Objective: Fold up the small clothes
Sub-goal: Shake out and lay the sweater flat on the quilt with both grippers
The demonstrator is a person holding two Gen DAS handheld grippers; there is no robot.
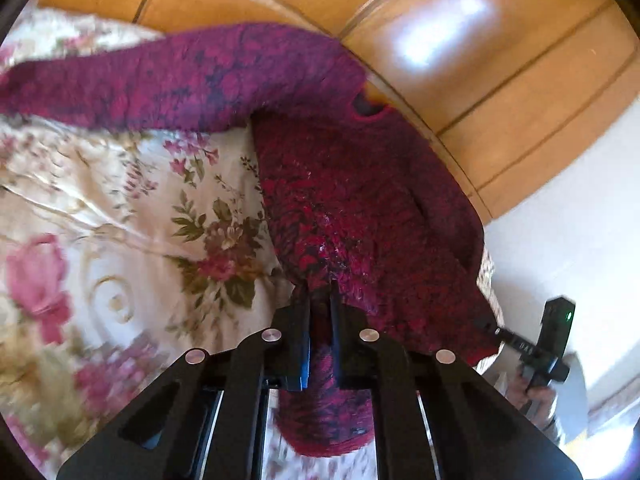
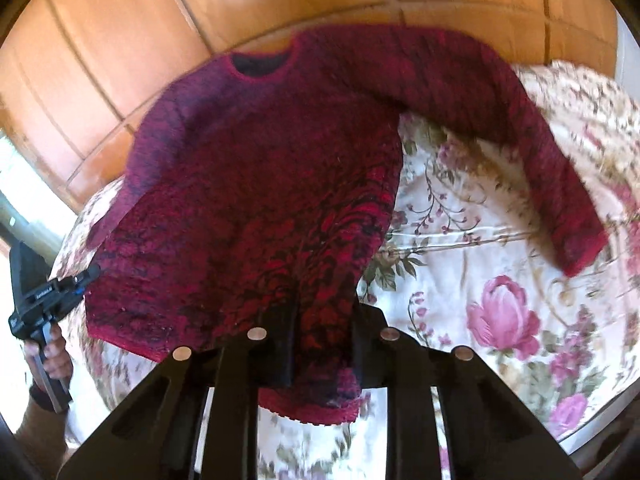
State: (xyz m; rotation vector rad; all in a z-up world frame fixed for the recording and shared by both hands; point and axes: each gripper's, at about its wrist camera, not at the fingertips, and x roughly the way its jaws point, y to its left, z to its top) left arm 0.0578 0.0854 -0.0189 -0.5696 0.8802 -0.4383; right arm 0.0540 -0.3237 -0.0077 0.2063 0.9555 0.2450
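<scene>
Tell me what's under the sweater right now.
A floral bedspread shows under and beside the red sweater, which both tongs grip at its hem. Whatever lies directly beneath its body is covered.

One knitted sweater (image 2: pixel 256 184) is in view, with one long sleeve (image 2: pixel 532 152) spread out to the side. There are two hand-held grippers: the left hand-held gripper (image 1: pixel 320 300) and the right hand-held gripper (image 2: pixel 322 312). One floral bedspread (image 2: pixel 500 264) lies under the sweater, and one wooden panelled wall (image 1: pixel 480 60) stands behind.
</scene>
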